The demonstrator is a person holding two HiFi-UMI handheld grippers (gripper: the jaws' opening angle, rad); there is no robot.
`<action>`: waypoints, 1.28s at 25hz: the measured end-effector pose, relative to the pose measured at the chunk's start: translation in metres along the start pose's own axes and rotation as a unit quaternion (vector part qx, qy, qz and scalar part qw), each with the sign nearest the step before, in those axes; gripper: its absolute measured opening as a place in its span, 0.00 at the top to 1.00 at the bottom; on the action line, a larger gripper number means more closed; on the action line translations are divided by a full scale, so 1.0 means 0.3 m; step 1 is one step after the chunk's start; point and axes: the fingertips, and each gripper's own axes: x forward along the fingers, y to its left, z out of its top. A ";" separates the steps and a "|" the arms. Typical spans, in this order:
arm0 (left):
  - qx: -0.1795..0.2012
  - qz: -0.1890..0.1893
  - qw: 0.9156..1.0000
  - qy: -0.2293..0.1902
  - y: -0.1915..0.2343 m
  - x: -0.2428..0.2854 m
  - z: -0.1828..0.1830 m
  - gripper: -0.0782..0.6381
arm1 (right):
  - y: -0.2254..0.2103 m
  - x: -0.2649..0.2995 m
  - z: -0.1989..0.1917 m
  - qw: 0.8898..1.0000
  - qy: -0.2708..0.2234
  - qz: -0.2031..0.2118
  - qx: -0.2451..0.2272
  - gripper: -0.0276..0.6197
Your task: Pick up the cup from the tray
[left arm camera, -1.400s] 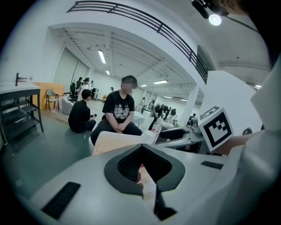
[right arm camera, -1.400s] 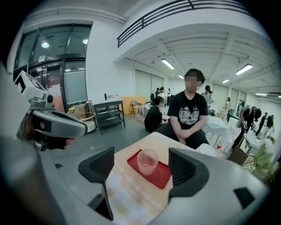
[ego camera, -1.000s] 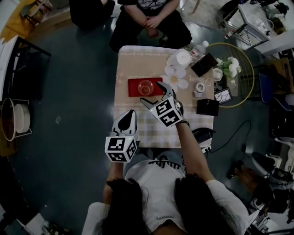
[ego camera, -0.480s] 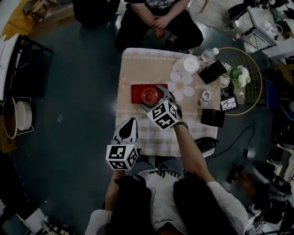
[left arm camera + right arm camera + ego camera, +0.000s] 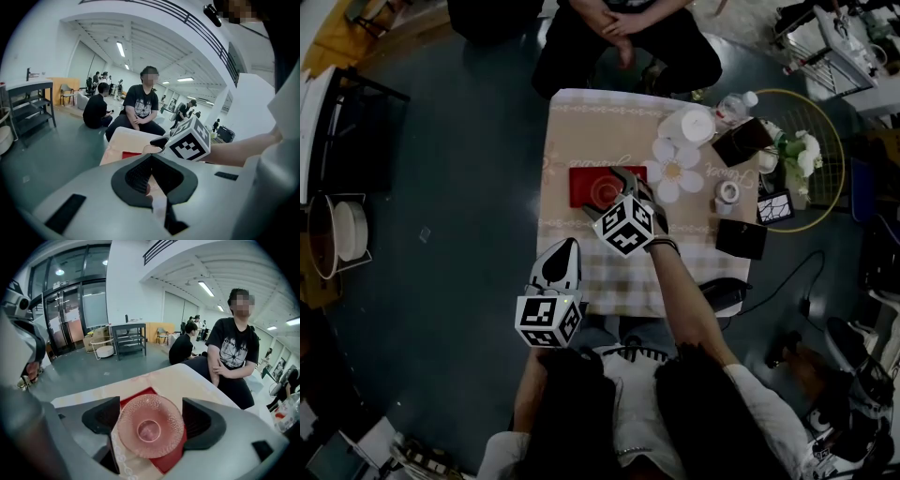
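A pink dimpled glass cup (image 5: 150, 425) stands on a red tray (image 5: 174, 454) on the checked table (image 5: 581, 127). My right gripper (image 5: 151, 419) is open and points down at the cup, one jaw on each side of its rim with hardly any gap. In the head view the right gripper (image 5: 607, 195) covers most of the cup (image 5: 602, 191) and the tray (image 5: 581, 178). My left gripper (image 5: 565, 249) hangs off the table's near edge, close to the person's body. Its jaws are shut with nothing between them (image 5: 151, 176).
Right of the tray lie a white flower-shaped mat (image 5: 673, 171), a white round lid (image 5: 697, 125), a tape roll (image 5: 727, 192), two black boxes (image 5: 741, 142) (image 5: 741, 238) and a water bottle (image 5: 736, 105). A person (image 5: 619, 37) sits at the table's far side.
My right gripper has moved forward over the red tray, so the cup now sits between its jaws. The left gripper has stayed near the table's front edge.
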 end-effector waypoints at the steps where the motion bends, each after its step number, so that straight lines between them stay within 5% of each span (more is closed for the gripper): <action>1: 0.000 0.001 1.000 0.001 0.001 -0.001 -0.002 0.88 | -0.001 0.004 -0.004 1.000 0.004 0.000 -0.001 0.34; 8: -0.002 -0.005 1.000 0.005 -0.012 0.000 -0.006 0.88 | 0.005 0.021 -0.024 0.999 0.016 0.004 -0.033 0.34; 32: 0.002 -0.005 1.000 -0.006 -0.042 -0.013 -0.002 0.88 | -0.004 -0.119 -0.036 0.999 -0.001 -0.009 -0.031 0.34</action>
